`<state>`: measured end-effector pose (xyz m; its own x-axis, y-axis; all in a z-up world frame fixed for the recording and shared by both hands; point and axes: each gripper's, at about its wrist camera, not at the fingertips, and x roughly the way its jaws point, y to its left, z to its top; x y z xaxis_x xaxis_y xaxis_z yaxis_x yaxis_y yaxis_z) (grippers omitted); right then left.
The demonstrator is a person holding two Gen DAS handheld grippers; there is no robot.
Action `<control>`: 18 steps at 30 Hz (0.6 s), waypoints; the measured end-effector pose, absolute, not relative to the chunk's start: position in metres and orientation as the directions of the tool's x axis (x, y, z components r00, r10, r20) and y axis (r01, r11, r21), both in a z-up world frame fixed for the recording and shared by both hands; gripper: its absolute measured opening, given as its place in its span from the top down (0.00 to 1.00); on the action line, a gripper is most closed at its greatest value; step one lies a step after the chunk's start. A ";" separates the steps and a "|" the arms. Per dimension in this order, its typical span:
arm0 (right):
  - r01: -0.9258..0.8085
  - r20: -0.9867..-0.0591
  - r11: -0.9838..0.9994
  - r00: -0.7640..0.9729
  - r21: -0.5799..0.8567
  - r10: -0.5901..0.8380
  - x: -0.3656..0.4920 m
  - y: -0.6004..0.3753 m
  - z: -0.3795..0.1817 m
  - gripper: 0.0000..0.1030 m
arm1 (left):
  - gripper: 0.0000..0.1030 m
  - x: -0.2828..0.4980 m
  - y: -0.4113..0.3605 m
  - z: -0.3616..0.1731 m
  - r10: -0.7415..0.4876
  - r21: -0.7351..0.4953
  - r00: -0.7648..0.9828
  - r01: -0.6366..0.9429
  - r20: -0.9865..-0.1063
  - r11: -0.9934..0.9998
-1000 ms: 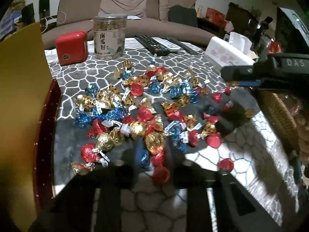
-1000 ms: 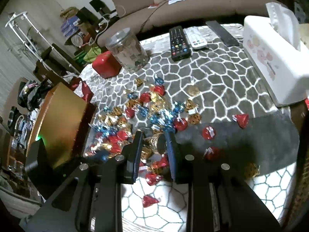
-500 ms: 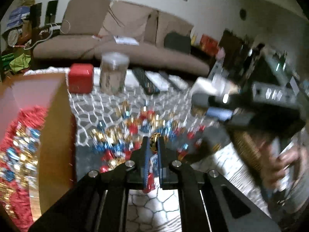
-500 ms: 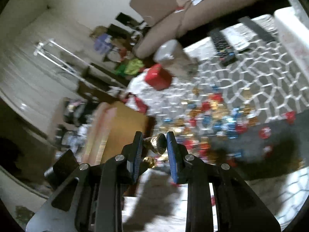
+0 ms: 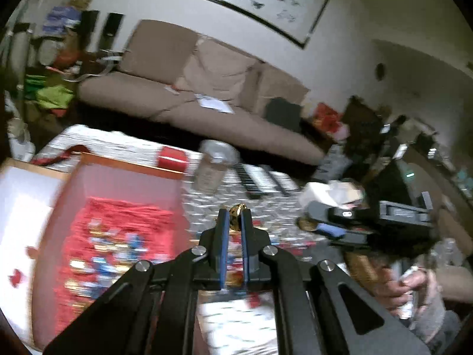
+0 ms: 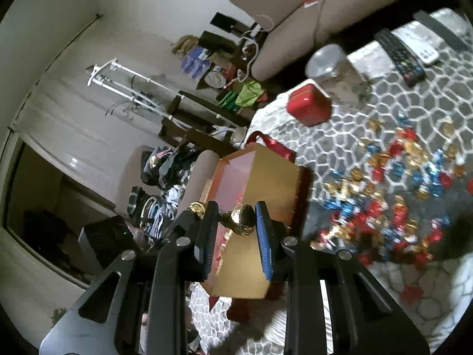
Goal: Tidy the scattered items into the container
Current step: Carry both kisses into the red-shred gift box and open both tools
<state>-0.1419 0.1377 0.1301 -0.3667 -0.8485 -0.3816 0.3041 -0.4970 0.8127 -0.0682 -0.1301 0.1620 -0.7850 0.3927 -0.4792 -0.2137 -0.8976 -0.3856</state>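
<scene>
- The left gripper (image 5: 234, 220) is pinching a gold candy (image 5: 237, 210) between its two blue-padded fingers (image 5: 223, 236), which are standing close together with only the sweet between them; the foil is showing as a small shiny knob just above the fingertips.
- The right gripper (image 6: 233, 222) is gripping a second gold candy (image 6: 242, 219), a crinkled foil cone lying on its side with its wide base turned toward the camera; its jaws are standing wider than the left's, the right finger pressing on the base and the pointed end reaching toward the left one.
- Both held sweets are hanging in the air near the box (image 5: 124, 177), not on the table.
- The left wrist view is looking down into the box: pale pink inner walls, a wooden-coloured rim, red shredded filling (image 5: 118, 222) on the bottom, and blurred red, blue and gold sweets (image 5: 106, 251) lying on that filling.
- The right wrist view is showing only the outside of the box (image 6: 266, 207), a plain gold wall, plus a strip of the pink inside.
- That right view is also taking in the scattered candies (image 6: 399, 189) in red, blue and gold foil spread over the grey stone-patterned tablecloth (image 6: 369, 112), well to the right of the box.
- Behind them a red tin (image 6: 309, 105), a clear jar (image 6: 337, 74) and remote controls (image 6: 402, 56) are sitting at the far edge.
- In the left view the right gripper's body (image 5: 369, 222) is showing at the right side, blurred.
</scene>
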 end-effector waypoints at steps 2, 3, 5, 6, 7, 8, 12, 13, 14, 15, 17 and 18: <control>0.341 -0.408 -0.519 -0.347 0.784 -0.844 -0.146 0.108 0.133 0.77 | 0.93 -0.073 -0.147 0.159 0.329 -0.355 -0.782 -0.148 -0.529 -0.923; 0.361 -0.424 -0.529 -0.331 0.768 -0.843 -0.149 0.090 0.134 0.77 | 0.93 -0.074 -0.155 0.157 0.307 -0.350 -0.782 -0.122 -0.543 -0.929; 0.391 -0.471 -0.559 -0.304 0.732 -0.828 -0.156 0.054 0.132 0.77 | 0.93 -0.076 -0.174 0.153 0.283 -0.363 -0.781 -0.077 -0.558 -0.929; 0.405 -0.497 -0.578 -0.297 0.708 -0.816 -0.160 0.038 0.131 0.77 | 0.93 -0.079 -0.181 0.151 0.272 -0.366 -0.776 -0.057 -0.570 -0.929; 0.422 -0.528 -0.603 -0.292 0.677 -0.797 -0.164 0.022 0.131 0.77 | 0.93 -0.081 -0.186 0.148 0.261 -0.364 -0.767 -0.039 -0.586 -0.931; 0.442 -0.568 -0.635 -0.292 0.633 -0.770 -0.169 0.004 0.131 0.77 | 0.93 -0.082 -0.190 0.145 0.251 -0.357 -0.758 -0.025 -0.603 -0.934; 0.488 -0.711 -0.752 -0.319 0.443 -0.626 -0.184 -0.046 0.127 0.76 | 0.92 -0.094 -0.187 0.128 0.203 -0.310 -0.717 0.019 -0.667 -0.950; 0.488 -0.730 -0.769 -0.326 0.414 -0.600 -0.186 -0.053 0.125 0.74 | 0.92 -0.096 -0.186 0.124 0.197 -0.301 -0.708 0.022 -0.678 -0.953; 0.481 -0.740 -0.778 -0.329 0.404 -0.587 -0.188 -0.056 0.122 0.73 | 0.92 -0.098 -0.185 0.121 0.197 -0.293 -0.700 0.018 -0.687 -0.956; 0.470 -0.742 -0.783 -0.330 0.407 -0.584 -0.189 -0.056 0.121 0.72 | 0.91 -0.100 -0.185 0.118 0.190 -0.283 -0.694 0.022 -0.695 -0.959; 0.447 -0.734 -0.788 -0.339 0.424 -0.588 -0.190 -0.051 0.121 0.70 | 0.83 -0.100 -0.185 0.114 0.173 -0.264 -0.683 0.030 -0.709 -0.964; 0.440 -0.731 -0.787 -0.341 0.432 -0.591 -0.190 -0.047 0.120 0.70 | 0.80 -0.099 -0.185 0.113 0.165 -0.257 -0.681 0.036 -0.714 -0.966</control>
<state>-0.1902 -0.0473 0.1202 -0.3409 -0.5913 -0.7308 0.4397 -0.7874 0.4320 -0.0991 -0.1854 0.1134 -0.6807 0.1647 -0.7138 0.0359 -0.9657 -0.2571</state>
